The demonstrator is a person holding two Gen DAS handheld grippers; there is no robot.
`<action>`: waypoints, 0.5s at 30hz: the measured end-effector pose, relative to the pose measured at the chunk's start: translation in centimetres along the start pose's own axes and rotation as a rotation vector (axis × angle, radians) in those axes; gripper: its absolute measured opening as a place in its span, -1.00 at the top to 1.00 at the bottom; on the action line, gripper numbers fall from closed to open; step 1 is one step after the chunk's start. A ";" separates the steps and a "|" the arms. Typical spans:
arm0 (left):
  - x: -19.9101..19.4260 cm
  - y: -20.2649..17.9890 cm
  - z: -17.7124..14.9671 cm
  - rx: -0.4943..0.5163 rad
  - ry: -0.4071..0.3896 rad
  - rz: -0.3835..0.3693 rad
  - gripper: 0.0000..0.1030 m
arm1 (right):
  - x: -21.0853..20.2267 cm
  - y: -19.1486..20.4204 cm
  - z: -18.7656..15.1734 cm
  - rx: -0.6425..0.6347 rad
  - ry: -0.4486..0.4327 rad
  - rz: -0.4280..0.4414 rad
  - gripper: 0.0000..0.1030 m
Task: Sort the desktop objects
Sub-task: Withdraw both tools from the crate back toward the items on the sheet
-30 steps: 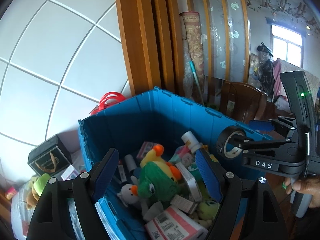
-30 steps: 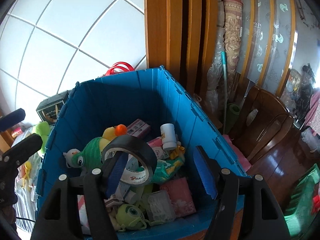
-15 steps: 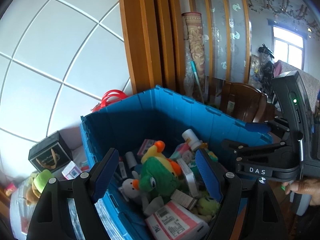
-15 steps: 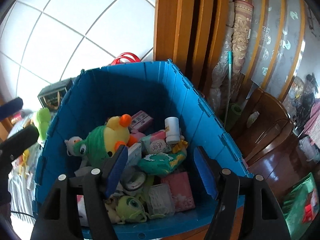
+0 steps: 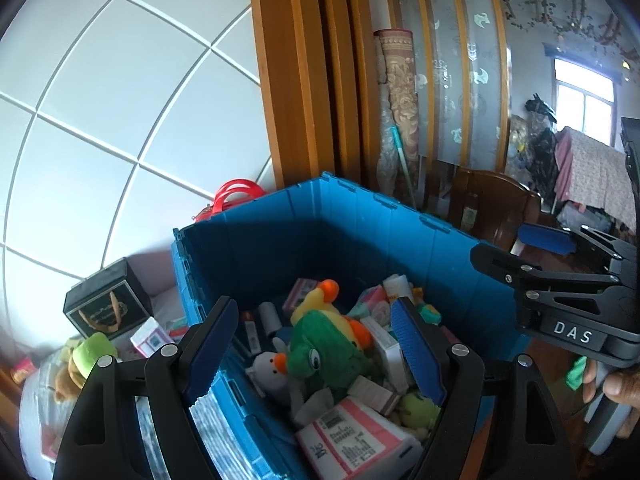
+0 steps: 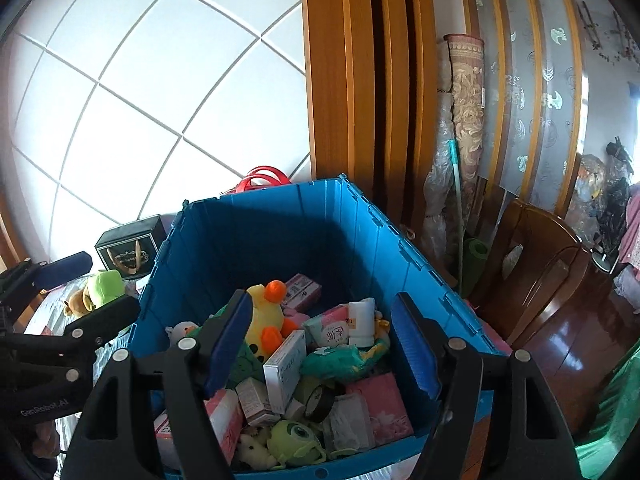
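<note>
Bright daylight throughout, entering from a white-framed window at far right, blown out to near white; strong fisheye bending of the white tiled wall and the orange wooden door frame; black vignette in every corner; deep shadow over the far inner walls of the blue plastic crate; glossy glare on the dark brown wooden chair; soft, smeared focus toward the edges, sharpest in the middle.

Both wrist views overlook blue crate, close

Black grippers – blue pads; silver screws
</note>
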State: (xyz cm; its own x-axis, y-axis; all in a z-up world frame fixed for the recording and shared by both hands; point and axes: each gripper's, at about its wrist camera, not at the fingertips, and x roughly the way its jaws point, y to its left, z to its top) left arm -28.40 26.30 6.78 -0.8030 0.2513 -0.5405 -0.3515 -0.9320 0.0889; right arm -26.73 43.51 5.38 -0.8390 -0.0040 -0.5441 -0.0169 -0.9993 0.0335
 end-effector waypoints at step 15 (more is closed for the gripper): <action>-2.3 0.4 -2.4 -0.001 -0.031 0.048 -0.54 | -4.5 2.6 -1.9 0.005 -0.136 0.011 -0.39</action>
State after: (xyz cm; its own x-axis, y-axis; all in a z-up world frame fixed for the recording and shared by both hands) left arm -25.55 24.71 6.04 -0.8337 0.2143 -0.5090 -0.3114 -0.9435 0.1129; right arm -22.03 40.86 6.34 -0.9051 -0.0097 -0.4251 -0.0095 -0.9990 0.0429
